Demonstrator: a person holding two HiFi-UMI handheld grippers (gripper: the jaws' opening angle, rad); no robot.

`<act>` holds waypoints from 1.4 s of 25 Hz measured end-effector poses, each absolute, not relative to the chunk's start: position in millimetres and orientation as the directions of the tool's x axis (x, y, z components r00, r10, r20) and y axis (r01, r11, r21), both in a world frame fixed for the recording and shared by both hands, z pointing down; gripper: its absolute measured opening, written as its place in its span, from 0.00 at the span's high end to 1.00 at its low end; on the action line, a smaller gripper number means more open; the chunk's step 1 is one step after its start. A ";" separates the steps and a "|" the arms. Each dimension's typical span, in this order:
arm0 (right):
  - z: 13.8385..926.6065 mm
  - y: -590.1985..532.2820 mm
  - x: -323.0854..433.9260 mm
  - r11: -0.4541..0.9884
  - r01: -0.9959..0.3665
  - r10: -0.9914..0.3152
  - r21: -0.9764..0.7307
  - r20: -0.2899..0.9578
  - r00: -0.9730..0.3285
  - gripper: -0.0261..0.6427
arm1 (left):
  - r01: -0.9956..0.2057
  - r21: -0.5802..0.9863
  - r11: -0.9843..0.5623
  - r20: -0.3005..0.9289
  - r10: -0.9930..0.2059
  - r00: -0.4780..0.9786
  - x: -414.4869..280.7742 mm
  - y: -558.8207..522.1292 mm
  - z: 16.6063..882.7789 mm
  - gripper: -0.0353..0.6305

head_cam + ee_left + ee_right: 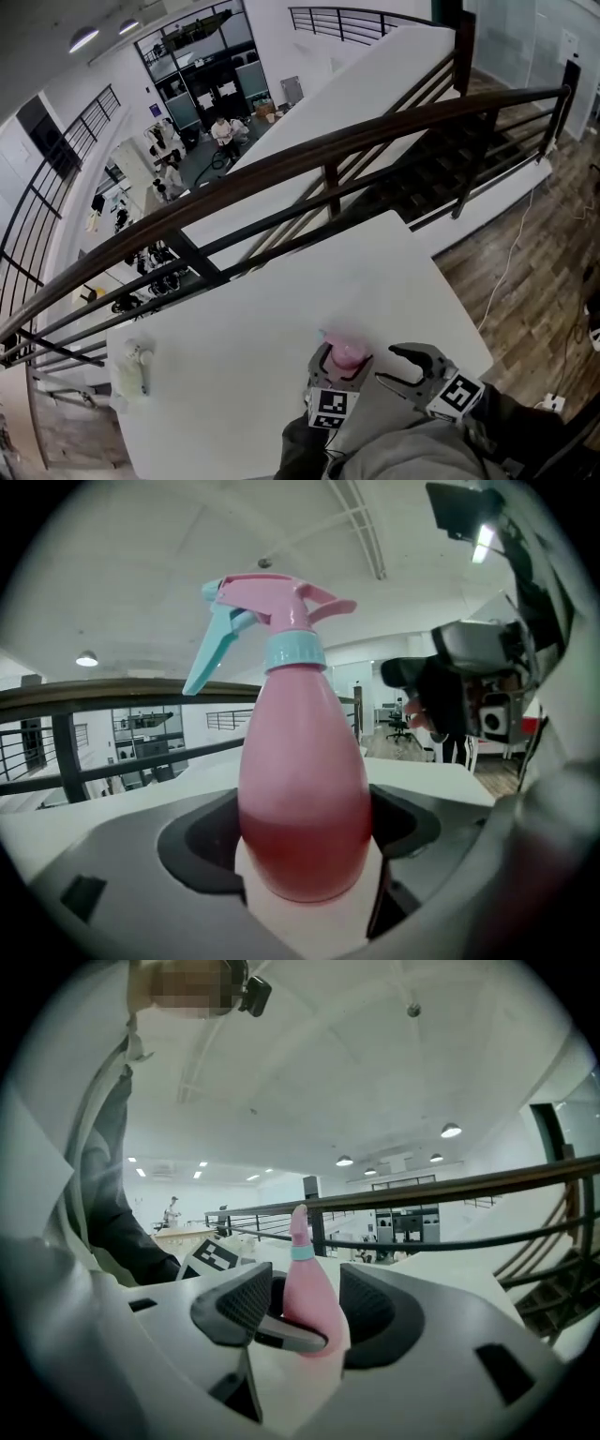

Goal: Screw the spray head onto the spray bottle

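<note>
A pink spray bottle (349,352) stands upright near the front edge of the white table (281,300). Its pink spray head (277,597), with a teal trigger, sits on the teal collar (294,653). My left gripper (340,367) is open, with one jaw on either side of the bottle's body (305,799) and close to it. My right gripper (387,366) is just right of the bottle and points at it, open, with nothing between its fingers. In the right gripper view the bottle (305,1288) shows beyond the jaws. The left gripper view shows the right gripper (459,682) at the upper right.
A pale bottle-like object (131,367) lies near the table's left edge. A dark handrail (328,155) runs along the table's far side, with a drop to a lower floor behind it. The table's right corner (473,352) is close to my right gripper.
</note>
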State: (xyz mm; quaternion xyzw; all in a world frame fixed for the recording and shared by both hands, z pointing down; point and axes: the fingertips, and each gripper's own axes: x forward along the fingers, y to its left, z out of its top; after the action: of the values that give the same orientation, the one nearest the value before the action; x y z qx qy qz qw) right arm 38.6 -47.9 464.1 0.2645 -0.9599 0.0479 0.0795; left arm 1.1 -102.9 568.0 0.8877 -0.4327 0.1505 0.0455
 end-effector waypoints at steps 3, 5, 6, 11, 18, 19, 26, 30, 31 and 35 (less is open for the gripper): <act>432.4 -40.5 19.7 0.902 -0.431 -0.432 0.039 0.152 -0.889 0.64 | -0.761 -0.078 -0.644 0.310 -0.741 0.595 6.5 -80.7 547.9 0.33; 414.2 -34.5 5.9 0.917 -0.392 -0.399 0.076 0.118 -0.909 0.64 | -0.756 -0.118 -0.644 0.354 -0.739 0.574 8.8 -66.7 545.2 0.33; 409.1 -31.7 0.5 0.921 -0.381 -0.388 0.083 0.108 -0.915 0.64 | -0.755 -0.129 -0.643 0.377 -0.736 0.562 9.6 -60.2 546.5 0.33; 414.0 -31.2 -5.7 0.900 -0.420 -0.433 0.117 0.131 -0.892 0.82 | -0.787 -0.107 -0.607 0.440 -0.739 0.510 7.7 -45.2 553.9 0.33; 422.4 -27.8 -4.1 0.872 -0.475 -0.453 -0.120 0.169 -0.875 0.85 | -0.830 -0.096 -0.550 0.486 -0.753 0.443 -0.9 -45.1 559.2 0.33; 424.6 -28.6 -2.3 0.863 -0.472 -0.444 -0.179 0.175 -0.879 0.85 | -0.834 -0.090 -0.544 0.488 -0.754 0.440 -1.8 -45.6 558.6 0.33; 418.1 -10.2 -11.6 0.899 -0.391 -0.362 -0.199 0.165 -0.917 0.84 | -0.833 -0.094 -0.546 0.492 -0.753 0.437 -3.5 -47.6 553.6 0.33; 411.7 1.7 -13.7 0.927 -0.317 -0.281 -0.198 0.193 -0.940 0.84 | -0.822 -0.102 -0.560 0.487 -0.749 0.450 -2.3 -46.1 549.6 0.33; 411.0 0.3 -11.0 0.928 -0.319 -0.284 -0.190 0.193 -0.939 0.84 | -0.816 -0.105 -0.569 0.492 -0.743 0.455 -2.1 -44.7 550.4 0.33; 413.0 3.9 -12.6 0.935 -0.292 -0.250 -0.202 0.208 -0.946 0.85 | -0.806 -0.082 -0.586 0.532 -0.710 0.462 -2.9 -38.3 554.8 0.33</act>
State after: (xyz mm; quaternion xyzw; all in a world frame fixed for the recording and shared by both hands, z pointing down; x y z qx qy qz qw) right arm -12.6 3.9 413.0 0.1384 -0.9795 0.1159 0.0899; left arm -2.9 -38.3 554.8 0.8501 -0.4457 0.2652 0.0911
